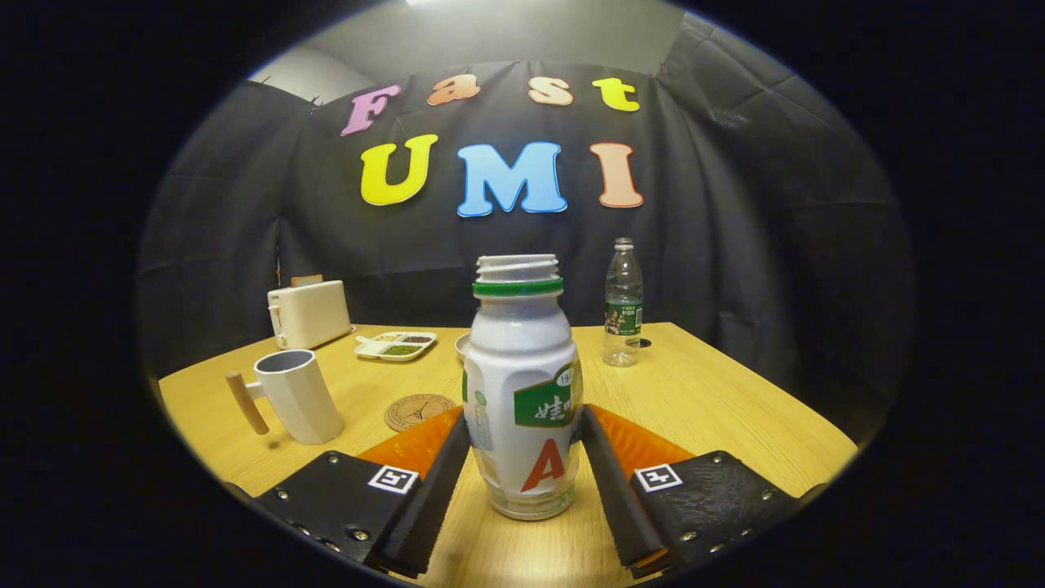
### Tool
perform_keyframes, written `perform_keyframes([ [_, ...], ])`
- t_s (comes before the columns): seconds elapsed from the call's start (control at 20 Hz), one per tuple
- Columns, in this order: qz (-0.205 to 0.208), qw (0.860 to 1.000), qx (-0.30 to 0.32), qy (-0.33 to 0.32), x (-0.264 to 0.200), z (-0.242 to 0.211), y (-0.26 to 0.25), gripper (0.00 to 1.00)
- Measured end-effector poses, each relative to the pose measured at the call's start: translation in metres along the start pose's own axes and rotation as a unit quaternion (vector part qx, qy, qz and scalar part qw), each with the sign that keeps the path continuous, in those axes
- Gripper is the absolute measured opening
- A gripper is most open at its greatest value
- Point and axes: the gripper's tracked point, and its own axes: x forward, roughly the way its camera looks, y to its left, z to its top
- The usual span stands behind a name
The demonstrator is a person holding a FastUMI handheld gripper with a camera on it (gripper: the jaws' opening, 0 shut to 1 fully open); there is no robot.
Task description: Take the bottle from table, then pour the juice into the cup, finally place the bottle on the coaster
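Note:
A white juice bottle [522, 351] with a green neck ring and no cap stands upright between my fingers. My gripper [524, 420] is shut on it, one finger pressed against each side of its lower body. Whether its base touches the wooden table [702, 408] I cannot tell. A white cup [298, 396] with a wooden handle stands beyond the left finger, its mouth open upward. A round brown coaster [419, 411] lies flat between the cup and the bottle, just ahead of the left fingertip and partly hidden by it.
At the table's far left sits a white toaster [309, 313], with a divided white dish [396, 345] of seeds beside it. A white dish rim [463, 345] peeks from behind the juice bottle. A clear water bottle [623, 302] stands at the far right.

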Motion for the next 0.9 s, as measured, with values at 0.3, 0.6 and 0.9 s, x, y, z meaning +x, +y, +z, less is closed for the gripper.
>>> perform_keyframes([
  [0.3,-0.012,1.0,-0.008,0.004,0.004,0.003,0.008,0.74],
  [0.6,-0.027,0.997,-0.069,0.003,0.007,0.011,0.023,0.74],
  [0.9,-0.045,0.983,-0.179,-0.007,0.012,0.034,0.046,0.74],
])
